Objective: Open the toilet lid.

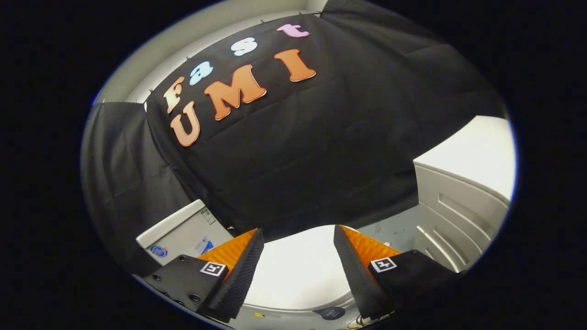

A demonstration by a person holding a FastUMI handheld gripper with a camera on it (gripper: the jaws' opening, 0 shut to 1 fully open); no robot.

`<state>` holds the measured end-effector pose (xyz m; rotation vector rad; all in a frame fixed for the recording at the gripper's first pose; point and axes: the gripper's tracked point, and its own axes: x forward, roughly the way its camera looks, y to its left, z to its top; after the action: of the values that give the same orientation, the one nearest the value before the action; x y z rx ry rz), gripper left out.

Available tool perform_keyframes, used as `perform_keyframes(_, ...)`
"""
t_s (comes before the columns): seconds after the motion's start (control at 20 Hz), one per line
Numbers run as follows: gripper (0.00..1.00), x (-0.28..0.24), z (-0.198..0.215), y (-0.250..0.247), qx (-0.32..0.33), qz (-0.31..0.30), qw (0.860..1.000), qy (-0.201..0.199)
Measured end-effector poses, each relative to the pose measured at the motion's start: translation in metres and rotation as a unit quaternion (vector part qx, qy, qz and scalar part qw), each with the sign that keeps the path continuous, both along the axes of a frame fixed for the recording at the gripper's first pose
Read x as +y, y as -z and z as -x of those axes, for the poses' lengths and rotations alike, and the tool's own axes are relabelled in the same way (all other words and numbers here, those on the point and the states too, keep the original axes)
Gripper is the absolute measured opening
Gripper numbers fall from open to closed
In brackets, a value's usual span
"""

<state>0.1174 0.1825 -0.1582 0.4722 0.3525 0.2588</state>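
One gripper (298, 256) shows in the gripper view; its two fingers stand wide apart and hold nothing; the white toilet lid (298, 270) lies flat between them and below, so it looks closed; I think the job has hardly begun; the lid must be caught at its rim and lifted up; a grey box with stickers (183, 231) sits close by one finger; a white cabinet (463, 206) stands past the other finger; bare floor (394, 229) lies between; the black cloth wall (321, 151) hangs just behind.
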Motion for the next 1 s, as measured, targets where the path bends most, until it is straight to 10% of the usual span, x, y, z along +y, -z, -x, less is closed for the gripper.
perform_keyframes(0.5,0.99,-0.011,0.035,0.132,0.141,-0.119,0.983,0.000)
perform_keyframes(1.0,0.99,-0.004,0.054,0.213,0.278,-0.235,0.931,0.020)
